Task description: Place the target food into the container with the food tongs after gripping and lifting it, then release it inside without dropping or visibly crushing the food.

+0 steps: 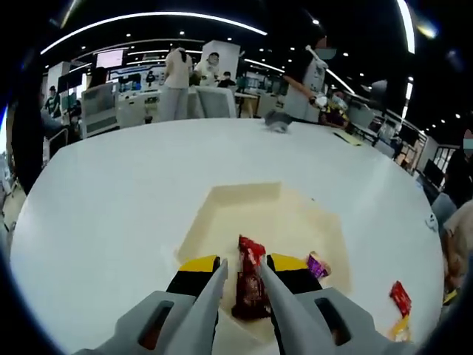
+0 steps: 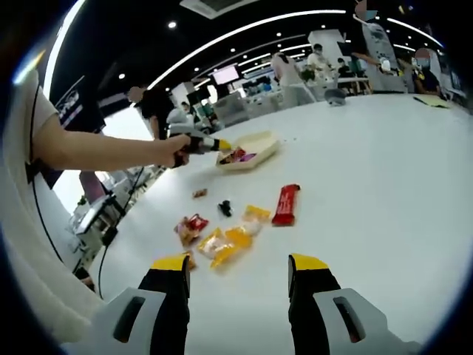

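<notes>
Your left gripper (image 1: pixel 240 277) is clamping a dark red snack packet (image 1: pixel 250 281) just above the cream container (image 1: pixel 222 214); your right gripper (image 2: pixel 238 277) is hanging with jaws apart, loose snacks (image 2: pixel 233 240) lying beyond on the white table (image 2: pixel 384 185).

A big white table (image 1: pixel 118 200) runs across an open, office-like hall. Long curved light strips (image 1: pixel 148 18) and small spotlights glow on a dark ceiling (image 2: pixel 148 37). Behind the table stand white partitions (image 1: pixel 100 107) and a screen (image 1: pixel 111 58), with several people (image 1: pixel 177 81) among the desks. Bright daylight comes from a window (image 2: pixel 129 126) at one side.
</notes>
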A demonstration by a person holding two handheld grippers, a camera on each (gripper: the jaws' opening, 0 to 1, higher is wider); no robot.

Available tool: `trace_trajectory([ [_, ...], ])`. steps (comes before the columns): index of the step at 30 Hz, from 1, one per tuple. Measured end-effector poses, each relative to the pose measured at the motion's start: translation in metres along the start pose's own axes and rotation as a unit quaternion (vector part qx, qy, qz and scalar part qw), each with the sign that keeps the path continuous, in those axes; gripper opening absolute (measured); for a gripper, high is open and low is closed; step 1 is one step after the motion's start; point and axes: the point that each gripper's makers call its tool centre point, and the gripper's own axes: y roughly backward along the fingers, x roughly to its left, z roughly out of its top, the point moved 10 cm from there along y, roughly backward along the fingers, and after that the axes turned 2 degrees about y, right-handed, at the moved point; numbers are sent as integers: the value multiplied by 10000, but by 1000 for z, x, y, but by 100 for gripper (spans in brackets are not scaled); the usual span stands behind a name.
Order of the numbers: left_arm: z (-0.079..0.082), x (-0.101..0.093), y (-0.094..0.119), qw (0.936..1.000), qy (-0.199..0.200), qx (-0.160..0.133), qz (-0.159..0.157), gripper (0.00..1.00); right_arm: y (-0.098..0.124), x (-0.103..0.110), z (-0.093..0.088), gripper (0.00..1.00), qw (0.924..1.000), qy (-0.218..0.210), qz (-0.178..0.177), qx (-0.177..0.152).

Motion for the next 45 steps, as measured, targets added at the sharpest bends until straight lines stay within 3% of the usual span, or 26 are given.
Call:
trace_trajectory([
  [6, 4, 6, 10, 9999, 53, -140, 33, 24, -5, 4, 4, 54, 9997, 166, 179, 102],
  [14, 6, 10, 36, 9992, 121, -377, 80, 24, -4, 5, 8, 54, 9996, 215, 202, -11],
  [23, 1, 12, 56, 9989, 105, -437, 133, 24, 1, 7, 4, 54, 9996, 190, 200, -116],
  [45, 4, -10, 105, 9982, -19, -604, -33, 23, 3, 21, 10, 54, 9977, 365, 428, -381],
])
